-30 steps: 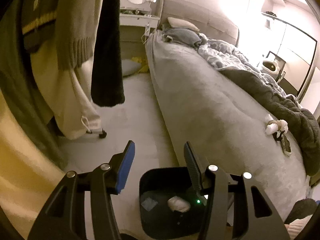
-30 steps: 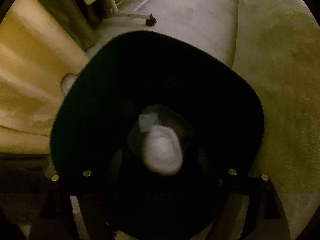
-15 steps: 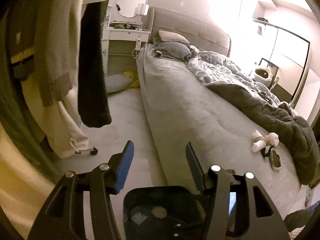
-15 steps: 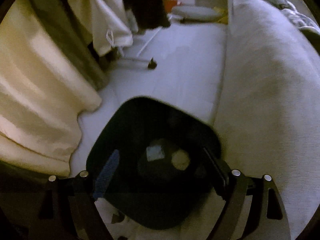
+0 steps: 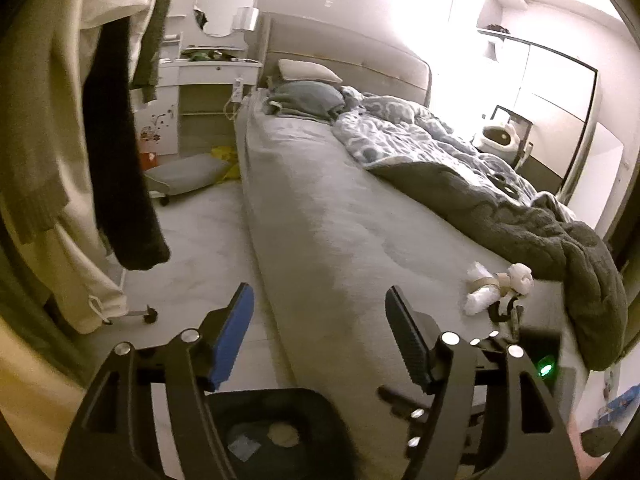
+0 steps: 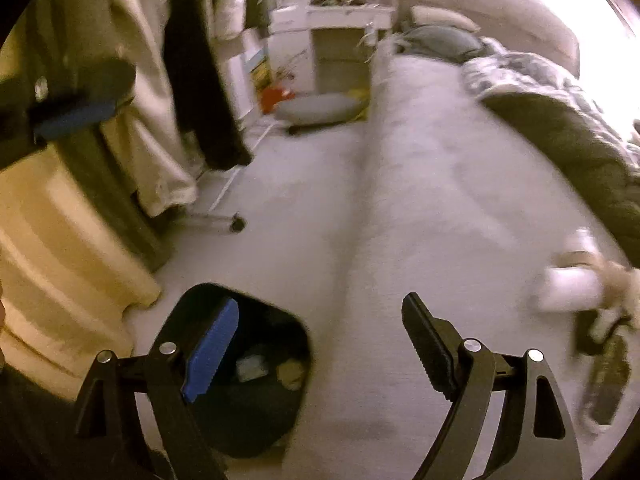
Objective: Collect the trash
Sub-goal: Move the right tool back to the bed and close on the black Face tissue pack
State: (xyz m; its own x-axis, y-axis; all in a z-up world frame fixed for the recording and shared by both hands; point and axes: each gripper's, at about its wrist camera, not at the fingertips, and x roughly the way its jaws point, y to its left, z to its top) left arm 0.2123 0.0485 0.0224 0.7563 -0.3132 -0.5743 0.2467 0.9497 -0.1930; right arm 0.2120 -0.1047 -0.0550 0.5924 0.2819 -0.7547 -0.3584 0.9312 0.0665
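A black trash bin (image 5: 320, 432) stands on the floor beside the bed, with a crumpled wad (image 5: 283, 434) and a paper scrap (image 5: 242, 447) at its bottom; it also shows in the right wrist view (image 6: 256, 412). White crumpled trash (image 5: 494, 290) and a dark wrapper lie on the bed near its foot, blurred in the right wrist view (image 6: 572, 286). My left gripper (image 5: 320, 320) is open and empty above the bin. My right gripper (image 6: 320, 340) is open and empty, between the bin and the bed.
The grey bed (image 5: 340, 208) fills the middle and right, with a dark blanket (image 5: 520, 216) bunched on it. Hanging clothes (image 5: 120, 160) on a wheeled rack and a yellow curtain (image 6: 52, 248) stand at the left. A white dresser (image 5: 208, 76) and floor cushion (image 5: 184, 172) lie farther back.
Both grippers have risen and tilted up from the bin. The right view has swung from looking into the bin toward the bed, and the trash on the bed has come into its view.
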